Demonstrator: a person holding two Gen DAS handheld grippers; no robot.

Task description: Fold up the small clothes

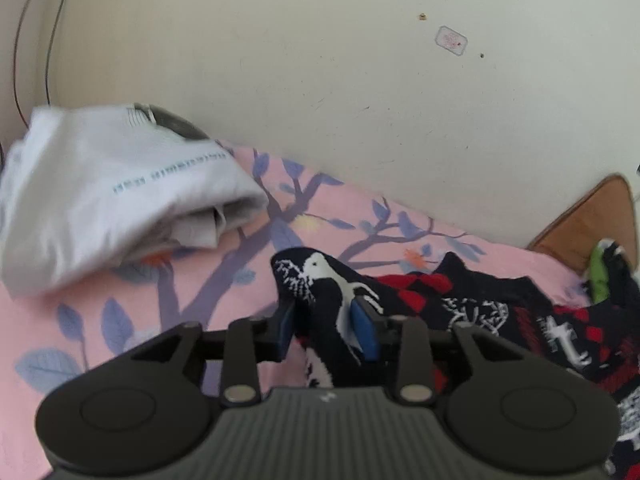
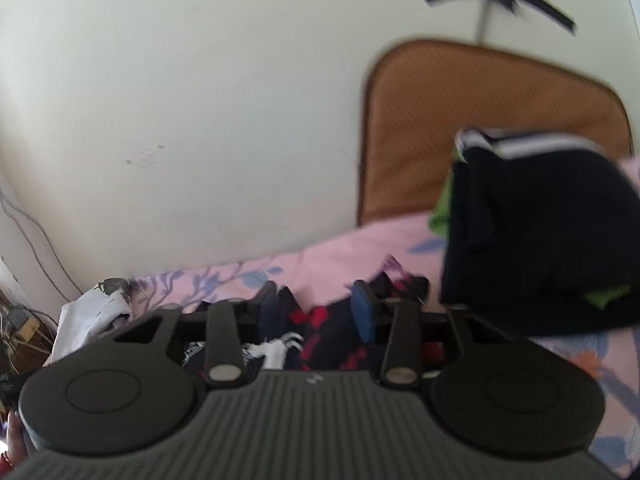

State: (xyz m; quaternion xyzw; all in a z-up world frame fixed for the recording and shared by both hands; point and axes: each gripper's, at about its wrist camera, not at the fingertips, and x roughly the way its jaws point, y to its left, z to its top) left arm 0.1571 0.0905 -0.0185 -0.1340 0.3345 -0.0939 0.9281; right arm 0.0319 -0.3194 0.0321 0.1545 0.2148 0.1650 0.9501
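1. Left gripper (image 1: 328, 328): blue-padded fingers partly closed on a raised fold of the dark patterned garment (image 1: 460, 312); cloth passes between the pads and stands up beyond them.
2. Right gripper (image 2: 316, 312): fingers set apart with the same dark garment (image 2: 320, 320) bunched between and beneath them; whether the pads actually pinch the cloth cannot be told, the view being blurred.
3. Dark patterned garment: navy knit with white figures and red patches, lying crumpled on the bed sheet (image 1: 224, 280), stretching right from the left gripper.
4. Bed sheet: pink, printed with purple branches and blue leaves; carries every garment.
5. White garment (image 1: 112, 192): folded bundle with a line of blue lettering, far left on the sheet, apart from the dark garment.
6. Navy garment (image 2: 536, 236): folded pile with white-striped edge and green cloth showing at its side, far right on the sheet.
7. Brown cushion (image 2: 480, 120): upright against the cream wall (image 1: 320, 80), behind the navy pile.
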